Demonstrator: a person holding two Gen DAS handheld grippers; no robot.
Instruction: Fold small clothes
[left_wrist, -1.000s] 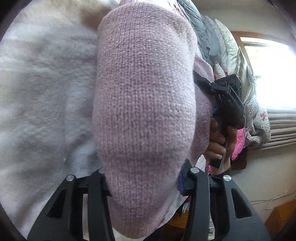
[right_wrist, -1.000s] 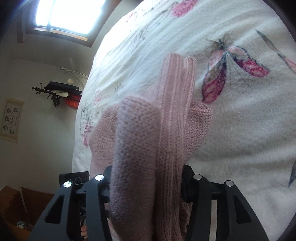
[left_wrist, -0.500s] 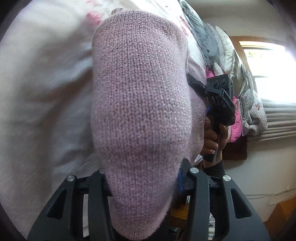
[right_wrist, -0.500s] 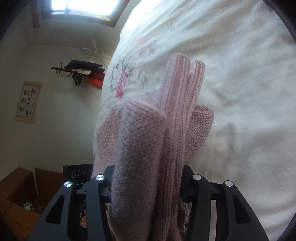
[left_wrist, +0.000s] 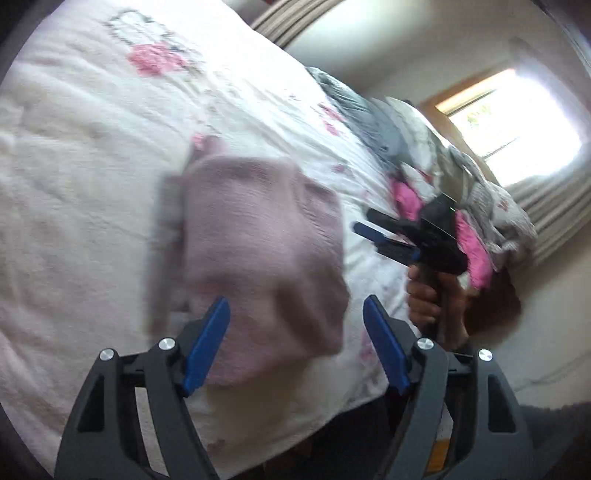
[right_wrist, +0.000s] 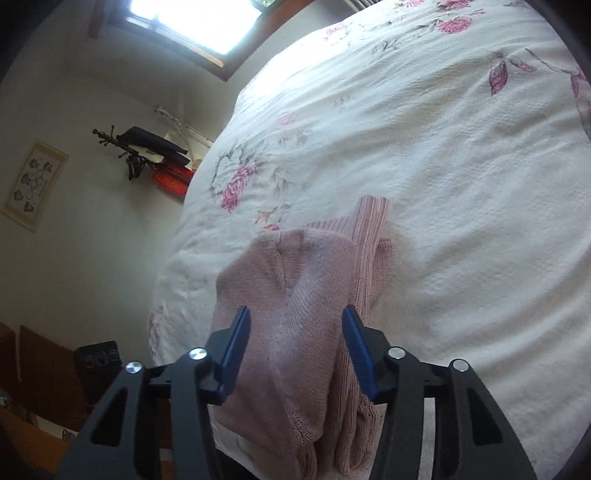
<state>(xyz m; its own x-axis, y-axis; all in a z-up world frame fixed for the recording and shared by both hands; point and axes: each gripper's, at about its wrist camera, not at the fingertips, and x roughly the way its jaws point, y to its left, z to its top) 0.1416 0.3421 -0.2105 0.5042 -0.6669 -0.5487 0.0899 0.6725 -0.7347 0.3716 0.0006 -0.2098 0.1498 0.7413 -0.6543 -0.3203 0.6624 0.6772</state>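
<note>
Pink knit sweater (right_wrist: 291, 314), one, now released at lower centre; left gripper (left_wrist: 297, 321) and right gripper (right_wrist: 295, 332) both spread wide.

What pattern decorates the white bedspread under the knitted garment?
Pink flowers with grey-green leaves on the white bedspread, clearest in the right wrist view.

Pink knit sweater (right_wrist: 295, 295) on cream bedspread (right_wrist: 461, 184) with pink flowers.

floral bedspread (right_wrist: 443, 155), window (right_wrist: 192, 18), wall picture (right_wrist: 35, 184)
</note>
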